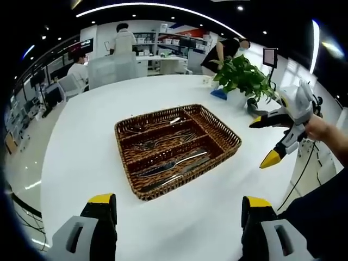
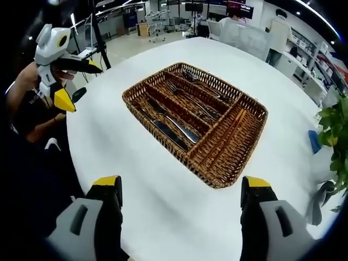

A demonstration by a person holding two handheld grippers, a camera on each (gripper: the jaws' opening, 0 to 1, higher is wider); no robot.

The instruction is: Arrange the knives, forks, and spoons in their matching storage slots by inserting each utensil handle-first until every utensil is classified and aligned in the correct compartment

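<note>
A round white bench (image 1: 81,179) carried the whole arrangement. A rectangular wicker tray (image 1: 225,129) lay near the middle of the bench, well apart from every edge, and was divided by woven walls into three long slots plus one cross slot at one end. The cross slot (image 2: 231,144) held nothing visible.

The knives (image 2: 173,130) lay in the outermost long slot, the one nearest the left hand-held gripper's side of the bench. The forks (image 2: 187,99) lay in the middle long slot, and the spoons (image 2: 204,87) in the long slot toward the far edge; the direction of their handles could not be told.

A potted green plant (image 1: 242,73) stood near the far edge of the bench, with a blue object (image 1: 219,93) just beside it.

The left hand-held gripper (image 1: 176,209) hovered above the near edge of the bench, its yellow-tipped jaws wide apart and gripping nothing. The right hand-held gripper (image 2: 182,193) hovered likewise above the bench edge on its own side, jaws spread wide and gripping nothing. Each appeared in the other's view, held off the bench edge by a hand (image 1: 321,129).
</note>
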